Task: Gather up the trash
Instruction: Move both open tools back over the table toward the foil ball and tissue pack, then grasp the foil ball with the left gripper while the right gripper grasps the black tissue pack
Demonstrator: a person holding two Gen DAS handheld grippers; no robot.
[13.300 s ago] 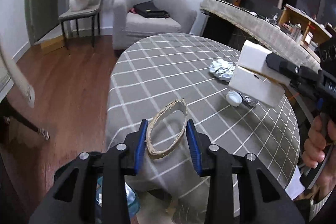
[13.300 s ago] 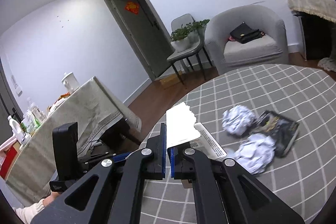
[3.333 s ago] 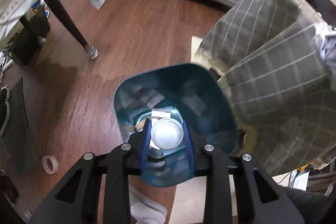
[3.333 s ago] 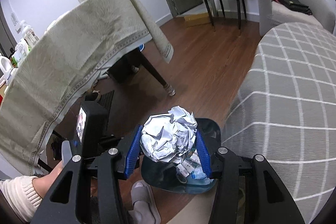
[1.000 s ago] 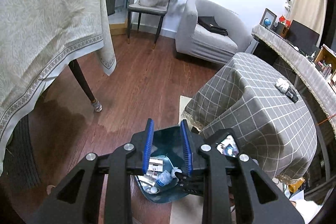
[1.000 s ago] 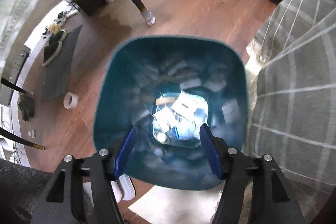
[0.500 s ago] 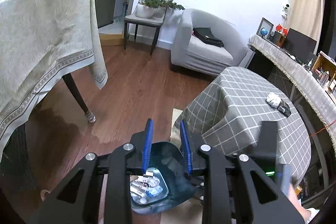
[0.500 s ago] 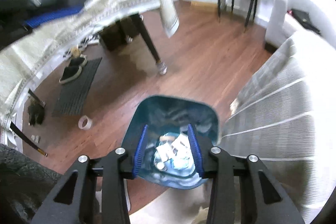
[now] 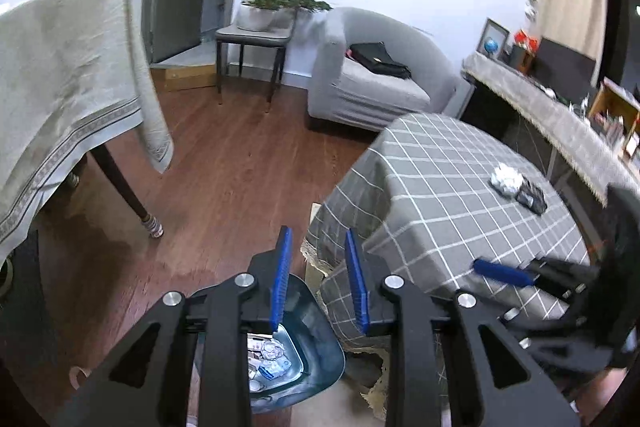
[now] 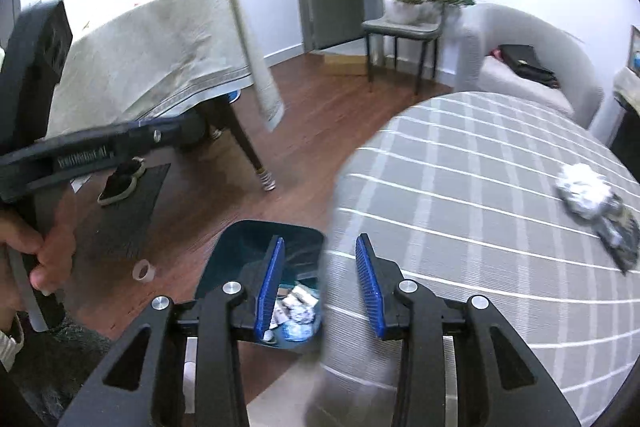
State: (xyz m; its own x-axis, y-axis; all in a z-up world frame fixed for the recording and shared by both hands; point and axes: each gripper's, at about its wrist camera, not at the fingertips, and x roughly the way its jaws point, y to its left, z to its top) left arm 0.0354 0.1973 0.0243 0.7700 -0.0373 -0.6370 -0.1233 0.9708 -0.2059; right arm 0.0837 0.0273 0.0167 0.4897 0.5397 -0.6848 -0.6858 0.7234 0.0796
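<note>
A teal trash bin [image 9: 320, 359] stands on the floor beside the round table, with paper scraps and wrappers inside; it also shows in the right wrist view [image 10: 240, 247]. A crumpled white paper ball [image 9: 507, 179] and a dark packet [image 9: 531, 198] lie on the grey checked tablecloth [image 9: 440, 195]; both show in the right wrist view, the ball [image 10: 584, 187] and the packet [image 10: 620, 235]. My left gripper [image 9: 318, 241] is open and empty, raised above the bin. My right gripper [image 10: 320, 247] is open and empty, at the table's edge above the bin.
A second table with a beige cloth [image 9: 60, 99] stands at the left, its leg [image 9: 132, 195] on the wood floor. A tape roll [image 10: 144, 271] and slippers on a dark mat [image 10: 124, 183] lie on the floor. A grey armchair [image 9: 372, 83] and a chair with a plant [image 9: 256, 27] stand behind.
Both grippers have risen away from the bin and turned toward the table. The right gripper's jaws have spread a little wider. The table's far side with the paper ball has come into the right view.
</note>
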